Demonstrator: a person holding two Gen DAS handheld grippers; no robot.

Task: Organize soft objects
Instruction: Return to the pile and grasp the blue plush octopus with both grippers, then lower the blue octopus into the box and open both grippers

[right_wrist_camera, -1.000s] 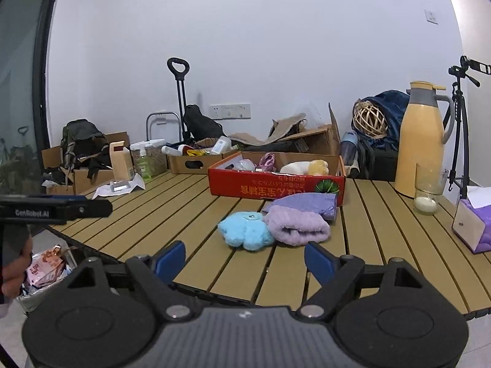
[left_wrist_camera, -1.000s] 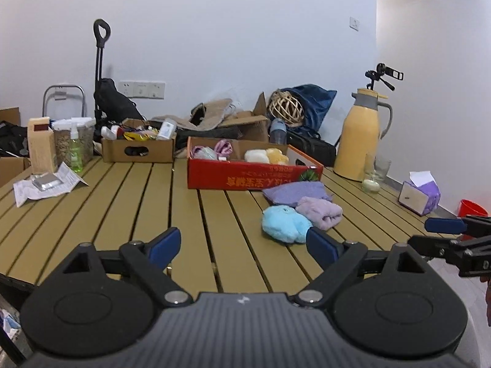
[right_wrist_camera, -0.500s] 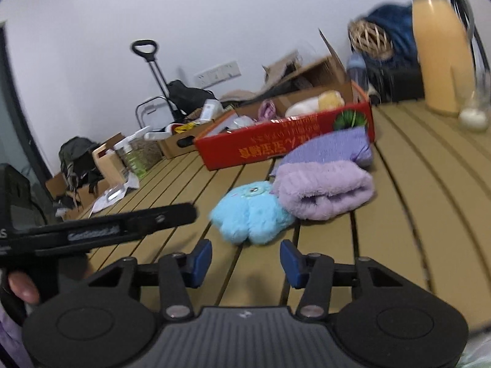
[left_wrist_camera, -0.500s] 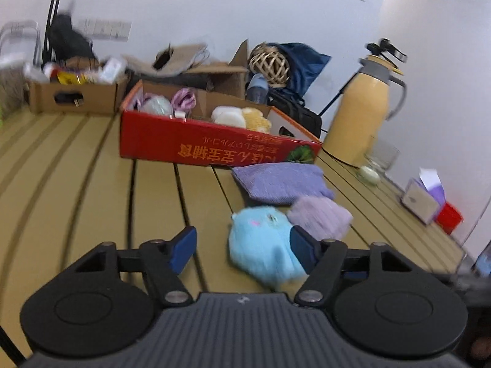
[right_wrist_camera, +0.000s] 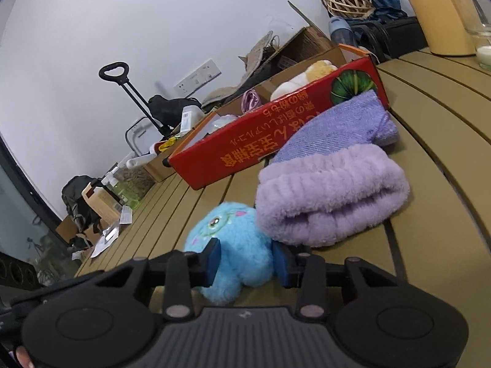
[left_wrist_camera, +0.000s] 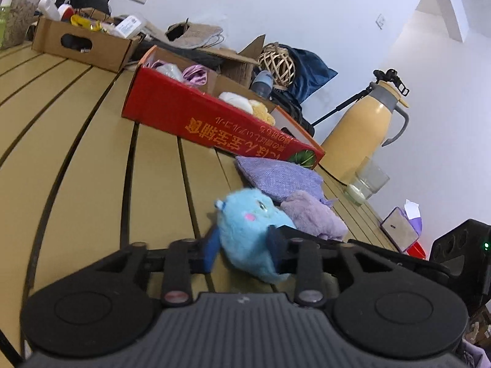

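Blue fuzzy plush toy (left_wrist_camera: 251, 230), frame centre, is clamped by both left gripper (left_wrist_camera: 242, 250) and right gripper (right_wrist_camera: 245, 262); opposing pulls could tear it.

Blue plush toy (right_wrist_camera: 233, 254): long, fluffy pile. Lilac rolled towel (right_wrist_camera: 331, 196): ribbed fleece, matt. Purple cloth (right_wrist_camera: 337, 128), centre right: flat, fine weave. Red box (left_wrist_camera: 214, 125): printed cardboard, slight sheen. Table (left_wrist_camera: 76, 153): smooth slats, wood-like. Yellow jug (left_wrist_camera: 362, 132), right: satin finish. Gripper bodies: matt black plastic.
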